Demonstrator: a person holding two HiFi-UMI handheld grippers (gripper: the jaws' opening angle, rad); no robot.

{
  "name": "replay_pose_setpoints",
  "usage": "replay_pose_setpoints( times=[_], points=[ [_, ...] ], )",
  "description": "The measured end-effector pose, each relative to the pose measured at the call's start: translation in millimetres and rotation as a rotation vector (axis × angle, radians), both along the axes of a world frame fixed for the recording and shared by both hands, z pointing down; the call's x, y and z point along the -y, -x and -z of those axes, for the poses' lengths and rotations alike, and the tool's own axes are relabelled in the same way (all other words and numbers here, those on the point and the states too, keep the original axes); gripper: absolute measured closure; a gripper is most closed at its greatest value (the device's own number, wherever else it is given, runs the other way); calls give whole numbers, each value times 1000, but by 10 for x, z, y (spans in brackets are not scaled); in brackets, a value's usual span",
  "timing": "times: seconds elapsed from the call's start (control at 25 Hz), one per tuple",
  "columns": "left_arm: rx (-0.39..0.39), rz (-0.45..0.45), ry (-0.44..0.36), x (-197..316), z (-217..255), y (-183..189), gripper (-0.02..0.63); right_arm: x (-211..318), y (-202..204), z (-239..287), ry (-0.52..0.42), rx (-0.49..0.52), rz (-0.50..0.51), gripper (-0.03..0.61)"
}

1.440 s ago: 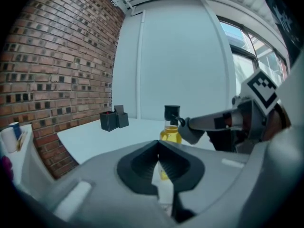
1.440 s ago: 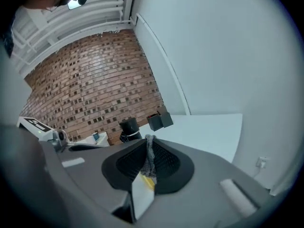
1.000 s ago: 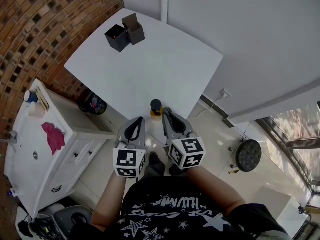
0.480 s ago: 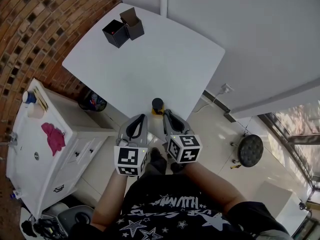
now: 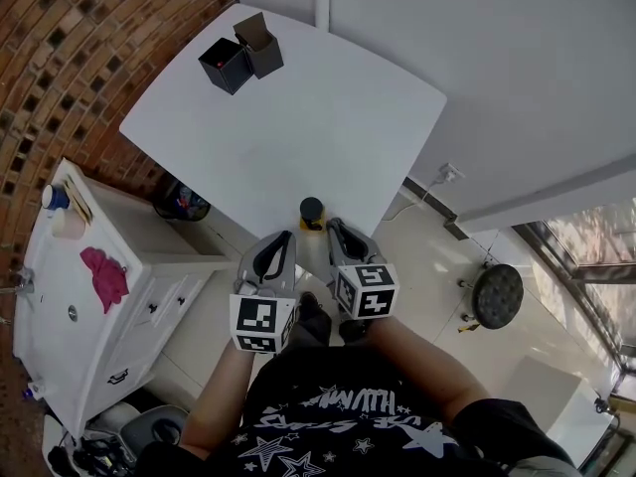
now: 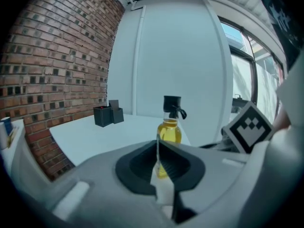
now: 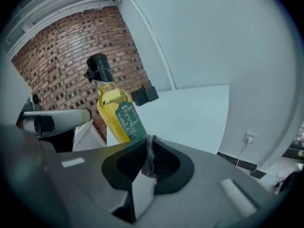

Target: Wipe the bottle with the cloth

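Looking steeply down from the head, a white tabletop (image 5: 298, 127) sits against a brick wall (image 5: 70, 58) and a pale wall. A bottle (image 5: 312, 213) of yellow liquid with a black cap stands upright at the tabletop's near edge, close to the near right corner. Two small black boxes (image 5: 240, 56) stand touching each other at the far left corner, well apart from the bottle.

The person holds both grippers side by side, just off the near edge. The left gripper (image 5: 283, 238) points towards the bottle from slightly left. The right gripper (image 5: 334, 226) sits just beside the bottle on its right.

From the left gripper view, the left gripper (image 6: 157, 144) has its fingers pressed together with nothing between them. The bottle (image 6: 169, 127) rises straight ahead of them and the boxes (image 6: 108, 115) stand far off to the left.

From the right gripper view, the right gripper (image 7: 149, 141) also has its fingers closed. A thin grey fuzzy strip shows in the seam, and what it is cannot be told. The bottle (image 7: 116, 108), with a green label, stands close ahead and left.

A pink cloth (image 5: 104, 274) lies crumpled on a white cabinet (image 5: 60, 316) beside the tabletop's left edge, well apart from both grippers. A round dark stool (image 5: 495, 308) stands on the floor to the right.
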State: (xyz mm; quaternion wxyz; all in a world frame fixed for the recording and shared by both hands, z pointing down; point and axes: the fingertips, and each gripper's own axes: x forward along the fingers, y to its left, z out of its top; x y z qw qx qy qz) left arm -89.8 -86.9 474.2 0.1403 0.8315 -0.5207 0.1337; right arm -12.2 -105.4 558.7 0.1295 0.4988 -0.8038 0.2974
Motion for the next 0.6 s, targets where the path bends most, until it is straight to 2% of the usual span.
replay_pose_setpoints(
  times=[0.12, 0.2, 0.28, 0.44, 0.6],
  points=[
    [17, -26, 3, -90, -63, -129, 450, 4, -145, 60, -15, -4, -17, 540],
    [59, -23, -23, -93, -74, -214, 385, 13, -266, 96, -23, -5, -33, 540],
    [89, 7, -25, -48, -83, -291, 356, 23, -379, 126, -29, -5, -50, 540],
    [127, 127, 12, 89, -172, -313, 304, 36, -520, 185, -39, -6, -71, 540],
    [180, 181, 34, 224, -303, -323, 302, 54, -556, 311, -76, -6, -48, 540]
  ],
)
